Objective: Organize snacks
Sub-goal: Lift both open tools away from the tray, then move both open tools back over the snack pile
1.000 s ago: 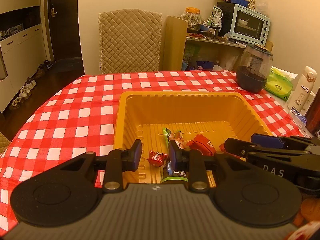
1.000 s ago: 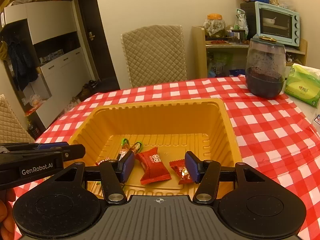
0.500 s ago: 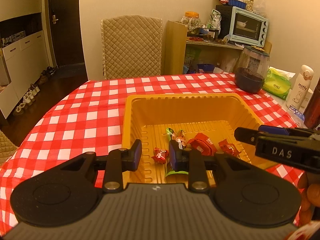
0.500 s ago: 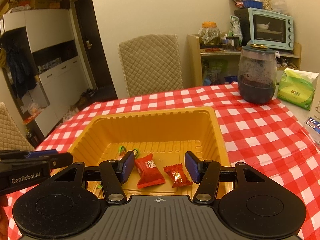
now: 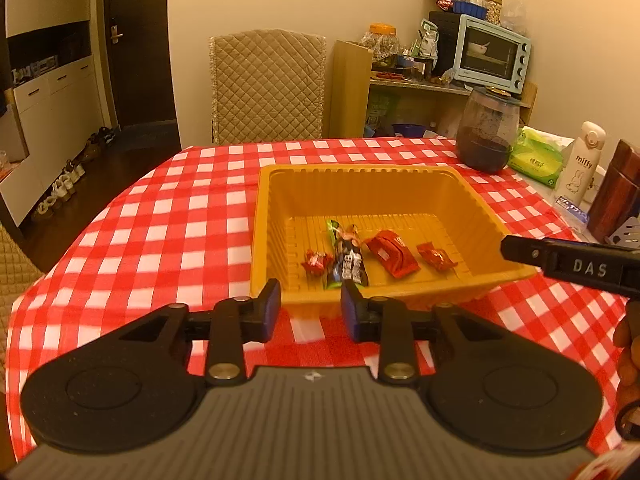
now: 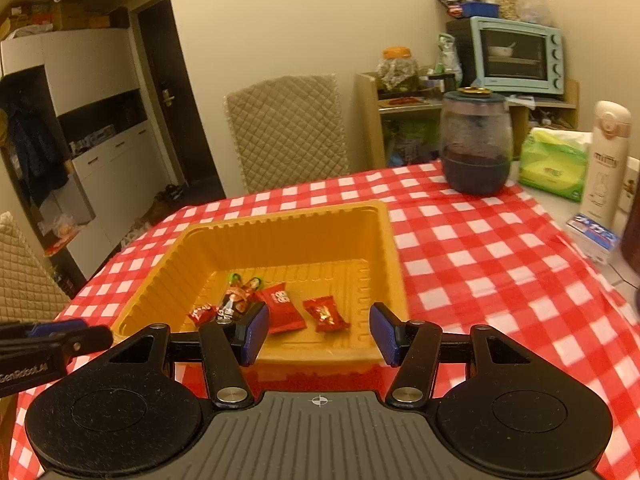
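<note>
Left wrist view. The left gripper (image 5: pixel 310 306) sits low in the frame, centre-left, its jaws narrow and opening, with nothing between them; behind the gap lie bare checked tablecloth (image 5: pixel 160 224) and the near wall of the yellow tray (image 5: pixel 360 294). The tray fills the middle of the frame. On its floor, toward the near side, five snacks lie in a row: a small red candy (image 5: pixel 317 262) at left, two dark bar wrappers (image 5: pixel 347 256) side by side with their long axes running away from the camera, a larger red packet (image 5: pixel 393 253), and a second small red candy (image 5: pixel 437 257) at right. All lie just above and slightly right of the fingertips. The right gripper (image 5: pixel 572 266) enters from the right edge, level with the tray's near right corner.

Right wrist view. The right gripper (image 6: pixel 318 334) occupies the lower centre, its jaws at a middling spread and empty. The tray (image 6: pixel 394 248) lies directly ahead. The larger red packet (image 6: pixel 283 307) and a small red candy (image 6: pixel 325 314) show in the gap between the fingers, beyond the near wall; the bar wrappers (image 6: pixel 236 298) and the other candy (image 6: pixel 202 314) sit above the left finger. The left gripper (image 6: pixel 52 344) shows at the left edge.

Judgement: no loose snack shows on the cloth in either view, so sorting looks finished or nearly so. Each gripper faces the tray's near wall, the left one nearer the bars.
</note>
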Available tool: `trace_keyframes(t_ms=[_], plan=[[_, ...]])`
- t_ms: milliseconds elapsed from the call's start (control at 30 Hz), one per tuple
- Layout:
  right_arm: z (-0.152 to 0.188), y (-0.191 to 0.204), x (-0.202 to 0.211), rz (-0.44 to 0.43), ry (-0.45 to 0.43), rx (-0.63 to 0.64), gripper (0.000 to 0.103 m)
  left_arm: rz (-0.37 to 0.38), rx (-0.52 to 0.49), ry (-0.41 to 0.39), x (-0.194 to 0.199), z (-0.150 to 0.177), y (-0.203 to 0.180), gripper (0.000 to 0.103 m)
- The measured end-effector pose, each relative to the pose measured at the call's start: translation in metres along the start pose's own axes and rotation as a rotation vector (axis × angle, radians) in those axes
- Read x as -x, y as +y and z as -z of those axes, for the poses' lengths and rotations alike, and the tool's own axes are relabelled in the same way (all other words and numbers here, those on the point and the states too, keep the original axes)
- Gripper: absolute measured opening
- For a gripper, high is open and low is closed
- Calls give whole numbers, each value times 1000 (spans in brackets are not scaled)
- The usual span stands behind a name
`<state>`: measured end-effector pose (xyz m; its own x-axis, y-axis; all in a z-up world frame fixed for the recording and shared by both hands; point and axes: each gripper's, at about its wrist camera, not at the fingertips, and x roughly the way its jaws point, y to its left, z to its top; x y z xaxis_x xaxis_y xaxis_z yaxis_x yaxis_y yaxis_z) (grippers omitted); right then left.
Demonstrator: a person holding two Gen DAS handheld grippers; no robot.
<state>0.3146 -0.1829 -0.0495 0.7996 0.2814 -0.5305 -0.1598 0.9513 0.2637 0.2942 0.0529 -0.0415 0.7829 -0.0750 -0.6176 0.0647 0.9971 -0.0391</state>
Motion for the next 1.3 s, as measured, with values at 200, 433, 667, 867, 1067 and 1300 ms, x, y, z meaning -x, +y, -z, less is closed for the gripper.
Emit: trace_keyframes(t_ms=[200, 433, 667, 867, 1067, 1300], plan=[[9, -8, 29, 16, -7, -28, 56, 3, 20, -3, 27, 18, -4, 34], [26, -13, 56, 26, -3, 5, 56, -8, 5, -3, 52, 44, -11, 39], [54, -28, 79, 41, 25, 21, 67, 7, 8, 39, 65, 73, -14, 45], [81, -26, 90, 18, 75, 60, 69, 15, 30, 67, 73, 94, -16, 52], [97, -15, 88, -54, 114, 148, 69, 9, 43, 95, 78, 113, -16, 59], [113, 7, 73, -128, 179, 284, 69, -6, 55, 123, 74, 121, -10, 62]])
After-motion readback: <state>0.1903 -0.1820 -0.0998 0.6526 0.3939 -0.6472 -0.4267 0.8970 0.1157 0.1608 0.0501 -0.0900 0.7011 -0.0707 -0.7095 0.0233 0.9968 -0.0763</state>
